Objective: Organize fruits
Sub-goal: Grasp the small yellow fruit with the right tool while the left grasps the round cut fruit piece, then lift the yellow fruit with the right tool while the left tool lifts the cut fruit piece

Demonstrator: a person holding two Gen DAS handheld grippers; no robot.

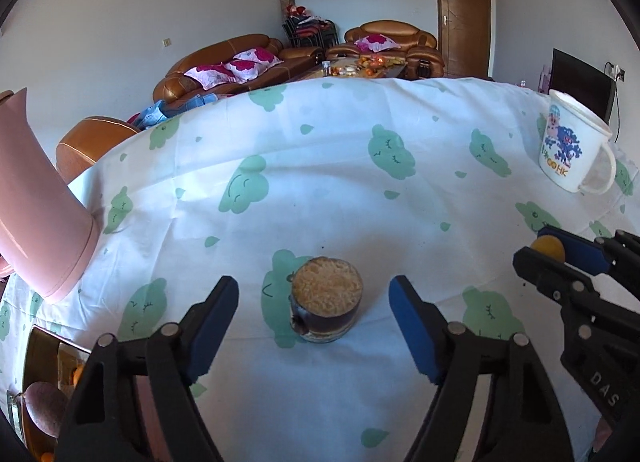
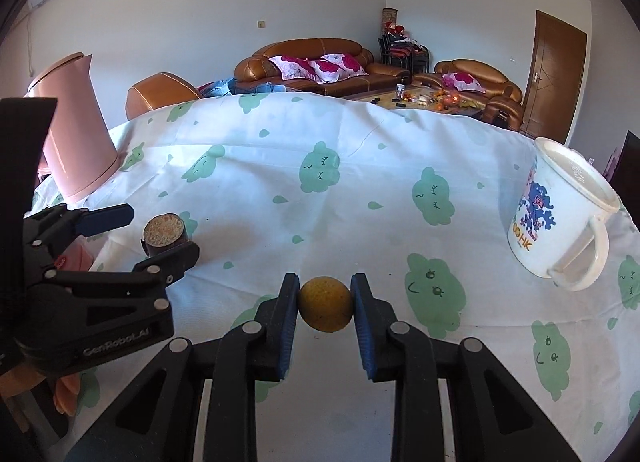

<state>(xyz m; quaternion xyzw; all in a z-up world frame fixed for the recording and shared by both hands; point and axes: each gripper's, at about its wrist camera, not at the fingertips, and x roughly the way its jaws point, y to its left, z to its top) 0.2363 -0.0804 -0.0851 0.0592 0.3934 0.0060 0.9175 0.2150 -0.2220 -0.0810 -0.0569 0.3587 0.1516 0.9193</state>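
Observation:
A small yellow-orange round fruit [image 2: 326,304] is clamped between the blue pads of my right gripper [image 2: 325,302], just above the tablecloth. The same fruit [image 1: 549,248] and right gripper [image 1: 554,252] show at the right edge of the left wrist view. My left gripper [image 1: 314,302] is open, its jaws wide on either side of a small dark cup [image 1: 326,308] with a tan fibrous top, not touching it. In the right wrist view the left gripper [image 2: 148,229] stands open around that cup [image 2: 165,234] at the left.
The table wears a white cloth with green cloud prints [image 1: 320,165]. A pink jug [image 1: 36,205] stands at the left and a white printed mug [image 1: 572,145] at the right. A wooden tray with fruit [image 1: 44,394] sits at the lower left. Sofas stand behind.

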